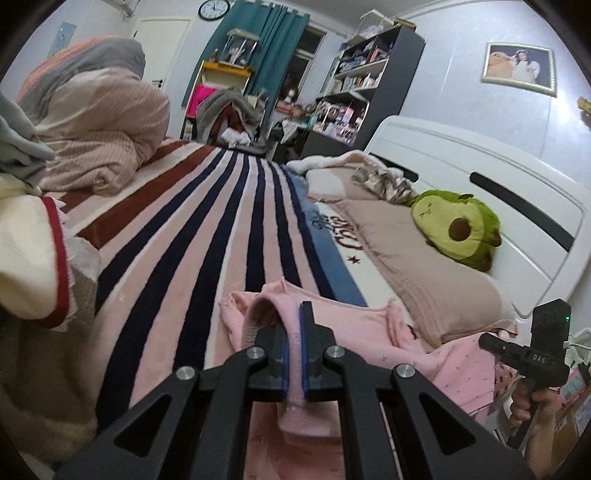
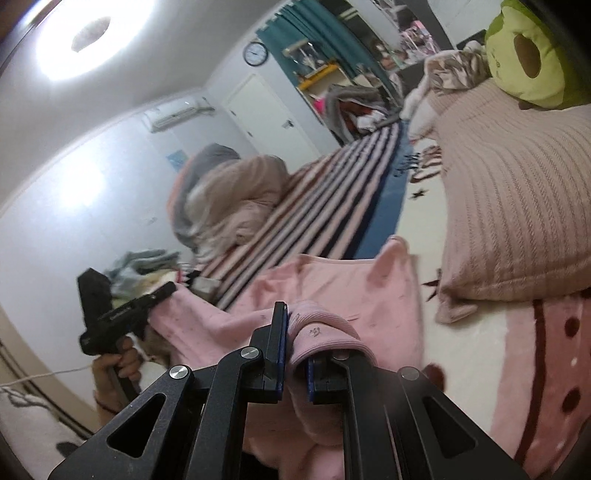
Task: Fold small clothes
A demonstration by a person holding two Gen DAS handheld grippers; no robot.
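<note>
Left gripper (image 1: 294,339) clamped on ribbed cuff of pink garment (image 1: 354,332); right gripper (image 2: 295,345) pinching another cuff. Garment stretched between both, above near end of striped blanket (image 1: 207,229), pillow (image 1: 413,258) right.

A home bedroom: a bed (image 1: 207,221) with a striped blanket, a pillow (image 1: 413,258), an avocado plush toy (image 1: 458,229), a crowded bookshelf (image 1: 365,81), teal curtains (image 1: 273,48) and a wall clock (image 1: 213,8).

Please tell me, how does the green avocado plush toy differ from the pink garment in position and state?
The avocado plush toy rests untouched on the ribbed pillow; the pink garment is pinched by both the left gripper and right gripper. The toy is plump; the garment is thin and crumpled. Both are on the bed.
</note>
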